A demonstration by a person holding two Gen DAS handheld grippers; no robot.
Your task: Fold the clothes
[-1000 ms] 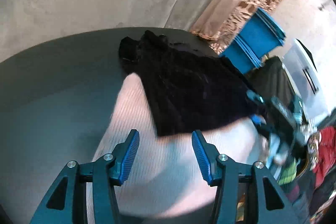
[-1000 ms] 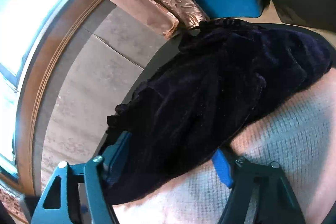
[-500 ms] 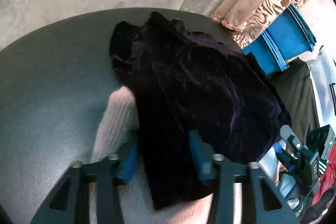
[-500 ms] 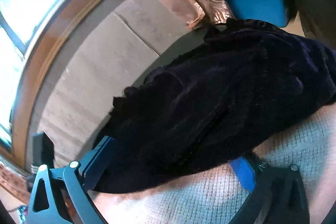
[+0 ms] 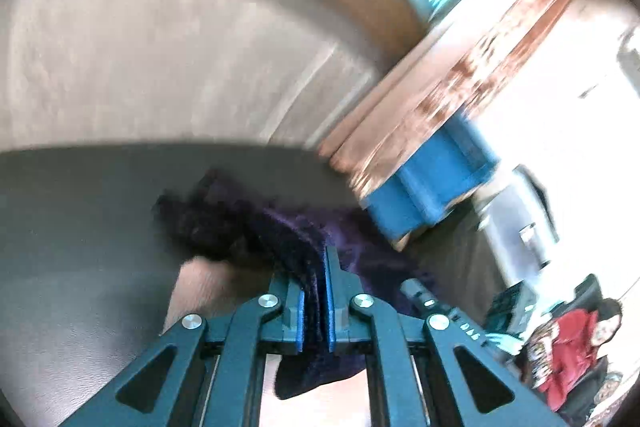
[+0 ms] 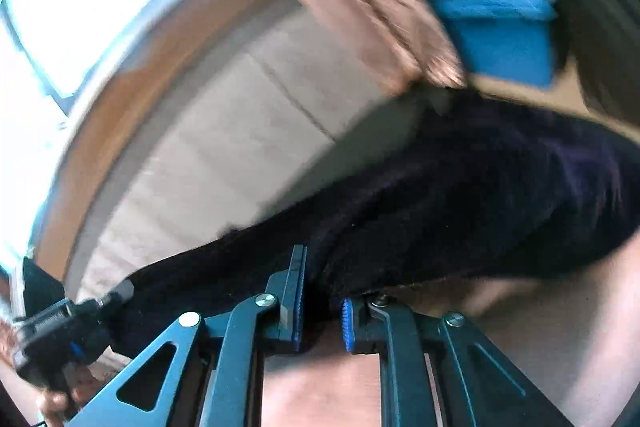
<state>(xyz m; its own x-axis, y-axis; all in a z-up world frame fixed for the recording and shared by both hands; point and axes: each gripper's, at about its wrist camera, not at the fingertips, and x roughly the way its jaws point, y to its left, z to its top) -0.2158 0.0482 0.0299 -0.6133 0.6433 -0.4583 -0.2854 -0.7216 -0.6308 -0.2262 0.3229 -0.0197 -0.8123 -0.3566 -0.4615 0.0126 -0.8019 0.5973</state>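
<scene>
A dark purple velvet garment (image 5: 280,231) lies on the grey table (image 5: 80,211), over a pale pink knitted garment (image 5: 200,287). My left gripper (image 5: 314,279) is shut on an edge of the velvet garment and holds it raised. In the right wrist view the same velvet garment (image 6: 480,195) stretches away over the pink knit (image 6: 540,327). My right gripper (image 6: 320,291) is shut on its near edge. The left gripper (image 6: 60,331) shows at the lower left of that view. Both views are motion-blurred.
A blue plastic crate (image 5: 432,187) stands beyond the table's far right, beside a brown patterned curtain (image 5: 460,67) and a window. A clear storage box and red clothes (image 5: 568,355) sit at the right. A beige wall lies behind the table.
Both grippers have closed on the velvet garment's near edge and lifted it. Both cameras have tilted upward, so the wall and window fill more of the views.
</scene>
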